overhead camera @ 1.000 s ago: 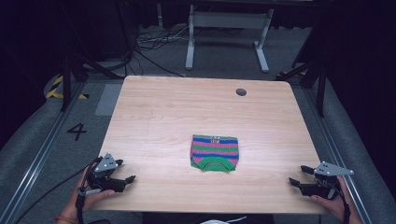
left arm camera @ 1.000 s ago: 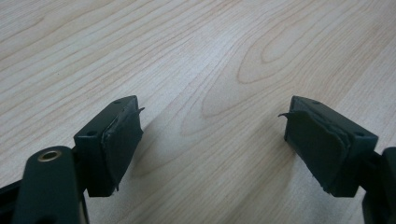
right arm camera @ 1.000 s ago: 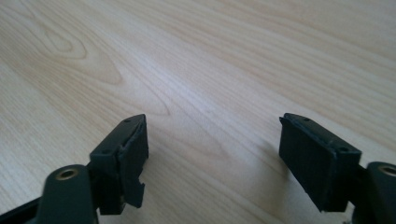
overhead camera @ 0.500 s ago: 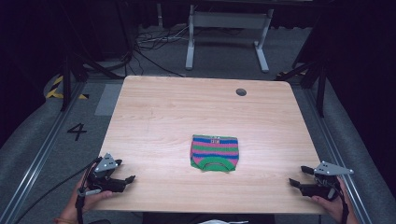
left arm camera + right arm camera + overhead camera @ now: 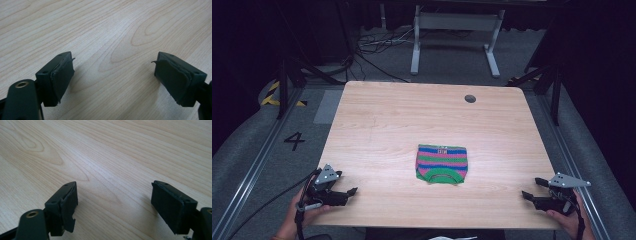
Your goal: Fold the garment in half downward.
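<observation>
Two tools sit at the near corners of the worktop point(image 5: 387, 125), one in each hand. The left tool point(image 5: 343, 193) is at the near left corner, held by the left hand point(image 5: 299, 215), with its cable trailing off toward the floor. The right tool point(image 5: 532, 192) is at the near right corner in the right hand point(image 5: 567, 220), grey plate on top. Both are low over bare wood; I can't tell if they actually touch it.

From the left gripper view, that tool point(image 5: 113, 75) has its jaws wide apart with nothing between them, just wood grain. Same deal in the right gripper view: the tool point(image 5: 113, 203) is spread wide, pads a bit ragged at the edges.

Only thing on the worktop is a small striped knit garment point(image 5: 442, 163), pink, blue and green bands with a green collar edge toward the person. It lies flat a little right of centre, in the near half, well apart from both tools. A round hole point(image 5: 470, 98) sits near the far right edge.
</observation>
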The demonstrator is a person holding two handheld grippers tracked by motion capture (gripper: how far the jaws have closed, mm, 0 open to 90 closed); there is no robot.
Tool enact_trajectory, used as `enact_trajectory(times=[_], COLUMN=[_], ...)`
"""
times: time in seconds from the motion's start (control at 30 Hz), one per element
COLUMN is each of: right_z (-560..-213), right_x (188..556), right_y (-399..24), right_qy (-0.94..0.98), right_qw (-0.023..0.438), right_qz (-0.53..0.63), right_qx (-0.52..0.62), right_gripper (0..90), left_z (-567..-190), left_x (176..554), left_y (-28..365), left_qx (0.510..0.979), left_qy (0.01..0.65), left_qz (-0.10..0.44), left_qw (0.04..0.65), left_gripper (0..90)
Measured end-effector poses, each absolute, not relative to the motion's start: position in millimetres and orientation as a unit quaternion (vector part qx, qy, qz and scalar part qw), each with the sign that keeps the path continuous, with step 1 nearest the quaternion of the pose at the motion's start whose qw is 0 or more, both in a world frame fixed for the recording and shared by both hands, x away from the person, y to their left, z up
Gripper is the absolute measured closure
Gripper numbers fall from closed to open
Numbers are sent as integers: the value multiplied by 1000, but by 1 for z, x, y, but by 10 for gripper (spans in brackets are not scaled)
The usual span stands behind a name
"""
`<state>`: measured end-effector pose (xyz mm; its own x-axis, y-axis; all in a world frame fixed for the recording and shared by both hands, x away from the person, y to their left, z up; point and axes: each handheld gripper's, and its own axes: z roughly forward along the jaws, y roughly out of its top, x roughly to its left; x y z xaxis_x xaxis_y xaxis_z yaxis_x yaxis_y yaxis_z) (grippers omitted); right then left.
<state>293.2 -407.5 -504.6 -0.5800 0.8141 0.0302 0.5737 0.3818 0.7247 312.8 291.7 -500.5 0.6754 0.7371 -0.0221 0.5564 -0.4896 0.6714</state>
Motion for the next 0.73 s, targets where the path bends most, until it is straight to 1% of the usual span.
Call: enact_trajectory(times=[0.33,0.73], right_z=[-505,-505], right_x=[293,293], right_y=[-407,-408], right_qy=[813,813], right_qw=[169,169], right_qz=[356,356], right_qx=[427,428], right_gripper=[219,218], left_z=[-501,-501], left_x=[314,314], left_y=[290,290], left_qx=[851,851], left_qy=[384,384], left_qz=[132,132], left_qw=[332,332], left_gripper=[141,140])
